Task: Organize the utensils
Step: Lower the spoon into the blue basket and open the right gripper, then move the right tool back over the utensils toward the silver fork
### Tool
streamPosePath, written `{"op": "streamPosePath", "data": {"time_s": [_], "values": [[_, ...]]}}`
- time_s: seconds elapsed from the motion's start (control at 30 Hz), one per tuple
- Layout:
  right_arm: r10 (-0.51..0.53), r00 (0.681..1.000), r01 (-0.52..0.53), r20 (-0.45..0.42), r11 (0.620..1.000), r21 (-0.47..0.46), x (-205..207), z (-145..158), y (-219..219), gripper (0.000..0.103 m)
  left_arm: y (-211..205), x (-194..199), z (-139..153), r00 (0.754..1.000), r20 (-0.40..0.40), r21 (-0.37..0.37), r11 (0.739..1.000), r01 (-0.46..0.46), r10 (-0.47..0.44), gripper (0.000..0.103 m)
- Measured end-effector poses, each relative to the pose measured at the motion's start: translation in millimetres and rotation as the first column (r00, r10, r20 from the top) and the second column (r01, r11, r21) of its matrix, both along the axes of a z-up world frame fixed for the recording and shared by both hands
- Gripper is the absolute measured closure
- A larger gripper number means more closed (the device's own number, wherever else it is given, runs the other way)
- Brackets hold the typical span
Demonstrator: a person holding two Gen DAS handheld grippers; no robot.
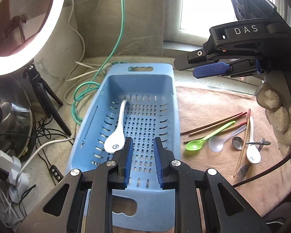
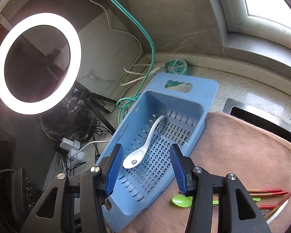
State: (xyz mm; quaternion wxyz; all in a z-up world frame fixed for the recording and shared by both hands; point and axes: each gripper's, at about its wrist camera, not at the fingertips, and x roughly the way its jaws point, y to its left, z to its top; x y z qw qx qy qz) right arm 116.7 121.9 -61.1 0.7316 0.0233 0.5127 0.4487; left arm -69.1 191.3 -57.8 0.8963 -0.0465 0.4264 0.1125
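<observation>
Your left tongs [image 1: 142, 160] stand apart over the near end of the blue basket [image 1: 99, 114], holding nothing; your right tongs [image 2: 146, 171] are likewise spread wide and empty, poised above the basket's near corner, and in the left wrist view they hang in the air beyond the utensil pile. One white ceramic spoon [image 1: 116, 134] lies inside the basket against its left wall, bowl toward you, handle running up to the far end. The basket sits partly on the bench [image 1: 48, 167] and partly on the pink cloth [image 1: 213, 108]. Loose on the cloth, to the basket's right, you have: one green plastic spoon [image 1: 203, 138], one clear plastic spoon [image 1: 221, 140], one second white ceramic spoon [image 1: 252, 151], one small metal spoon [image 1: 237, 142], one metal fork [image 1: 243, 171], and red-tipped chopsticks [image 1: 213, 124], at least four sticks, the exact count not certain where they cross. One further small metal piece lies across the white spoon; its kind cannot be told. One lit ring light [image 2: 36, 63] on a tripod stands left of the basket, with one green cable [image 2: 137, 29] and white cables behind.
</observation>
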Motion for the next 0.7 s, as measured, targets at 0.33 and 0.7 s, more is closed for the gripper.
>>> {"op": "streamPosePath", "data": {"time_s": [0.33,0.7], "values": [[-0.097,0.994,0.1,0.041,0.99,-0.1,3,7,-100,0.057,-55,4,-2,0.993,0.013,-0.098,0.989,0.114,-0.114,0.069],[-0.257,0.966,0.25,-0.032,0.958,-0.141,5,-22,-203,0.041,-124,23,-27,0.956,-0.018,-0.267,0.923,0.278,-0.293,0.06]]}}
